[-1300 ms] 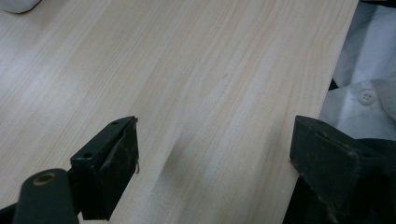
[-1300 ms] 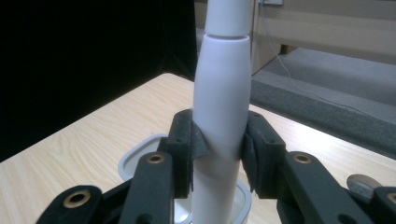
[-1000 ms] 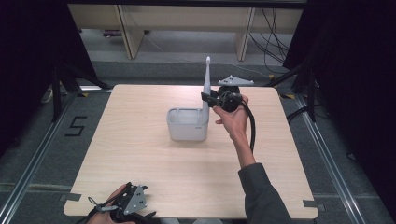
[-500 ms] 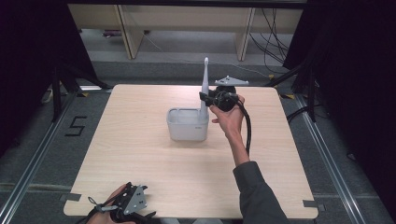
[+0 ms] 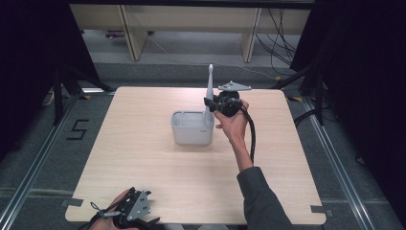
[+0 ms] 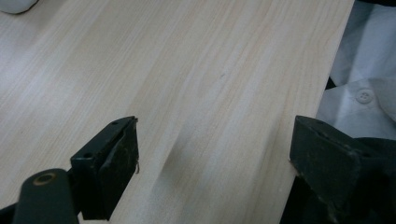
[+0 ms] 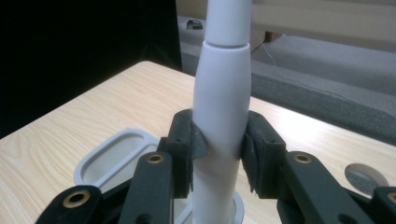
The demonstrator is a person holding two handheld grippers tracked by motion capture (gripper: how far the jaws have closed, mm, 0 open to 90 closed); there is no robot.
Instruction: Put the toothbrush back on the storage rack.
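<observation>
A white electric toothbrush (image 5: 209,84) stands upright, and my right gripper (image 5: 209,104) is shut on its thick handle (image 7: 223,93) from the right side. Its lower end reaches into a round opening at the right end of the grey holder (image 5: 191,128); how deep it sits is hidden. In the right gripper view both pads (image 7: 192,142) press the handle, with the holder's oval compartment (image 7: 112,151) at the left. My left gripper (image 5: 146,218) lies at the table's front left edge, open (image 6: 215,154) over bare wood with nothing between its jaws.
The wooden table (image 5: 143,158) has bare surface all round the holder. A grey plate (image 5: 234,87) tops the right gripper, and its cable (image 5: 251,134) trails along the forearm. A white shirt (image 6: 364,93) shows past the table edge. Shelving legs stand behind the table.
The right gripper has sunk a little with the toothbrush toward the holder. The left gripper has not moved.
</observation>
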